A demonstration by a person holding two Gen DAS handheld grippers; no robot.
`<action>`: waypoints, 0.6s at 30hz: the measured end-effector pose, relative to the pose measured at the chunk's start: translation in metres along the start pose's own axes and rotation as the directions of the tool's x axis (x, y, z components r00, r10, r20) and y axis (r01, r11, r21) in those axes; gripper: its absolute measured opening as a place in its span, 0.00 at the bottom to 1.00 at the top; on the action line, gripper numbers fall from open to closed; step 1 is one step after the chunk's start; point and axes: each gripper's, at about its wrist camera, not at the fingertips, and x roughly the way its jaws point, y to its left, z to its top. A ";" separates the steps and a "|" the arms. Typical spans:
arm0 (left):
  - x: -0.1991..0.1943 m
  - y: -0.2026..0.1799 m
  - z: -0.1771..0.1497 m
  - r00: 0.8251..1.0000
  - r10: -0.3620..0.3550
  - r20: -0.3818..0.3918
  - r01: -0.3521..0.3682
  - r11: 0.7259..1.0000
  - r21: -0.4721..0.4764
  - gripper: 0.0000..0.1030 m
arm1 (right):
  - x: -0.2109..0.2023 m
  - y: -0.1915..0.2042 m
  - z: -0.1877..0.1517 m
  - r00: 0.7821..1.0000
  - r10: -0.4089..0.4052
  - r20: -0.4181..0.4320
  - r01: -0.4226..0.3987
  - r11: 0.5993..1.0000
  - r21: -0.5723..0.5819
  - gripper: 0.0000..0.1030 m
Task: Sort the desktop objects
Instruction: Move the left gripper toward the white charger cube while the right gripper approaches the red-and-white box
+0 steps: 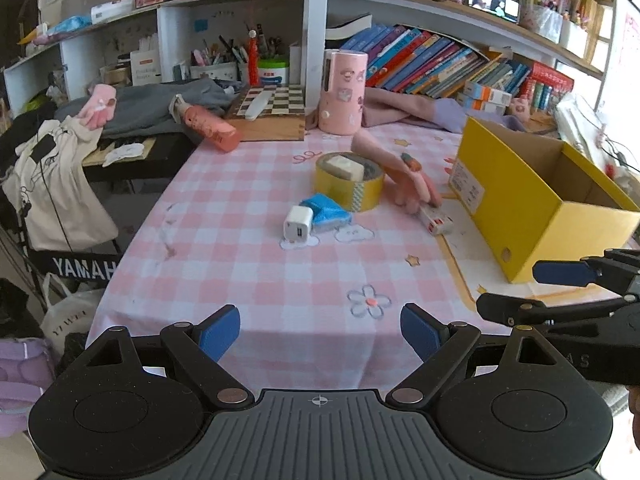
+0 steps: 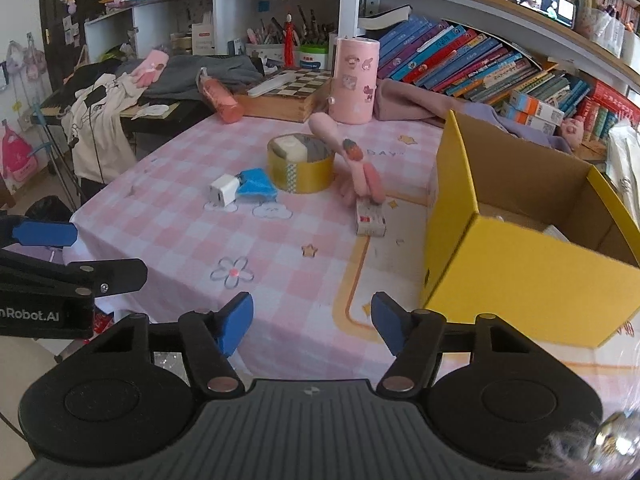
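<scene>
I see a yellow tape roll [image 2: 301, 174] lying flat mid-desk with a white eraser [image 2: 291, 148] in its core and a pink glove [image 2: 352, 164] draped beside it. A white charger [image 2: 223, 195] touches a blue packet [image 2: 256, 186]. A small white box [image 2: 371, 219] lies near the open yellow carton [image 2: 520, 280].

On the table [image 2: 320, 280], the charger [image 2: 223, 195] touches a packet [image 2: 256, 186]; behind them the tape roll [image 2: 301, 170], a glove [image 2: 352, 160] beside it, the box [image 2: 520, 264] far right.

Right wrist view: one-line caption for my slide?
Open right gripper hovers at table edge; tape roll, charger and yellow box ahead.
</scene>
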 end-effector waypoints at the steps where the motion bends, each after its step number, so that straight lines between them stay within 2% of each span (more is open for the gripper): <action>1: 0.003 0.000 0.003 1.000 0.003 0.002 -0.003 1.000 -0.003 0.87 | 0.004 -0.001 0.003 1.000 0.001 -0.001 -0.001 1.000 -0.005 0.62; 7: 0.027 0.002 0.025 1.000 0.024 -0.002 -0.024 1.000 -0.011 0.87 | 0.028 -0.006 0.021 1.000 -0.005 0.002 0.005 0.999 -0.039 0.62; 18: 0.061 0.005 0.054 0.999 0.037 -0.017 -0.037 0.999 0.006 0.87 | 0.066 -0.017 0.047 1.000 0.019 0.000 -0.019 1.000 -0.018 0.61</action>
